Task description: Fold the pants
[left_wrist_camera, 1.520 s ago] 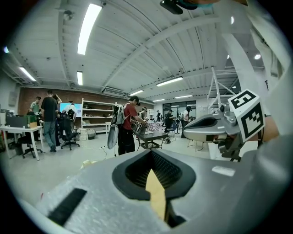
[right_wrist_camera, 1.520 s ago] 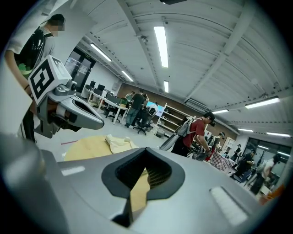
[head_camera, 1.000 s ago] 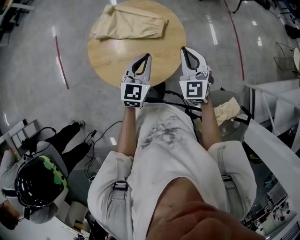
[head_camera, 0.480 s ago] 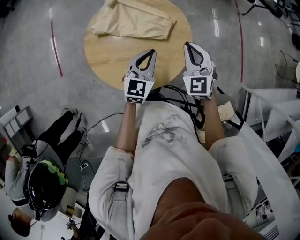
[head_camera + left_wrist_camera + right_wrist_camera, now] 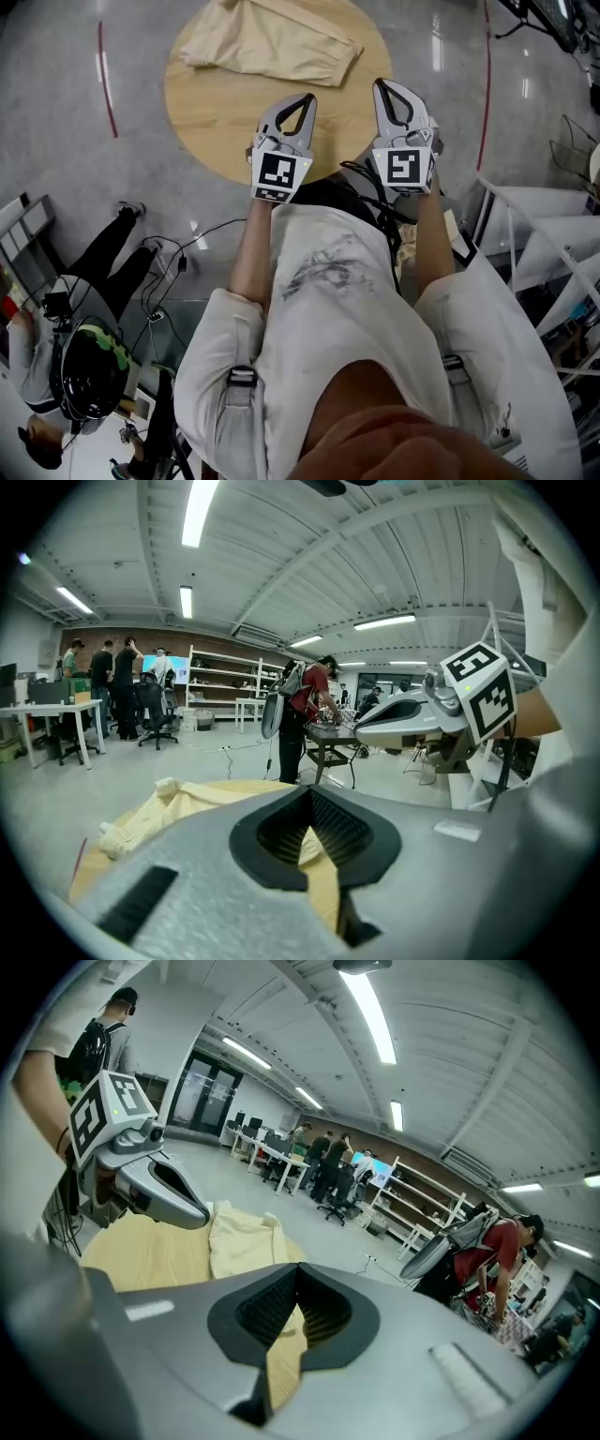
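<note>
Both claws, the left claw [image 5: 307,97] and the right claw [image 5: 381,84], are closed and empty over the near rim of the table [image 5: 216,117], so we judge this the approach step: next we must reach the pants [image 5: 272,42] at its far side, open, and pinch an edge.

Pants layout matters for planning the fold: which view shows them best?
The head view: the pants lie on the round table, seen from above and nearly whole. Both gripper views catch them low, edge-on and partly hidden.
</note>
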The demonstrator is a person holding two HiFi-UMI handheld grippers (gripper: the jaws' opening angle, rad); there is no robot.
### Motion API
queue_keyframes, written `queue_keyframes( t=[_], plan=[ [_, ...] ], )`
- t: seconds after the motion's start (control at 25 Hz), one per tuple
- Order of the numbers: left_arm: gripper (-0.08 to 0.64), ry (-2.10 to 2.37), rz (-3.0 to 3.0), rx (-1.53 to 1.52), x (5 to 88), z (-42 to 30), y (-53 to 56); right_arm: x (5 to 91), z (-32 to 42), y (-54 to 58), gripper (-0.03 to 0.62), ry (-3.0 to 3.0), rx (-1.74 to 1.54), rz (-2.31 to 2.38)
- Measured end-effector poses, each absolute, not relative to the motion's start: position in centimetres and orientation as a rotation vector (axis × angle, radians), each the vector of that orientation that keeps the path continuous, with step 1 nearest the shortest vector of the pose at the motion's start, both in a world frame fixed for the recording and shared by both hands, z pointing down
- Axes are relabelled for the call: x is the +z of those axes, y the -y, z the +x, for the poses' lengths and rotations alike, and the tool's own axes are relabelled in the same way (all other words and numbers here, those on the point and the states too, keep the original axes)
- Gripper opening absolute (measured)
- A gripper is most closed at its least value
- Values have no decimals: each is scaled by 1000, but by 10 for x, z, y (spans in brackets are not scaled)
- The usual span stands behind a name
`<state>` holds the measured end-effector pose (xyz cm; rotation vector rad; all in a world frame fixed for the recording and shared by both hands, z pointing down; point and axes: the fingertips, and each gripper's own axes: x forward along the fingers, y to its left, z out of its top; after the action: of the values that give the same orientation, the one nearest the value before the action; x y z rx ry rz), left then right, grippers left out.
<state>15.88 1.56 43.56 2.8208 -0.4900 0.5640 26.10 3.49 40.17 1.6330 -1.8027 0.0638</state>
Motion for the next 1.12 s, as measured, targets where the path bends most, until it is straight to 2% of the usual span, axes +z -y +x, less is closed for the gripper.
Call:
queue_keyframes(
  t=[1.12],
  plan=[
    [8, 728, 2638, 747, 512, 176, -16, 486, 285, -3, 11, 1950, 16, 1146]
  ],
)
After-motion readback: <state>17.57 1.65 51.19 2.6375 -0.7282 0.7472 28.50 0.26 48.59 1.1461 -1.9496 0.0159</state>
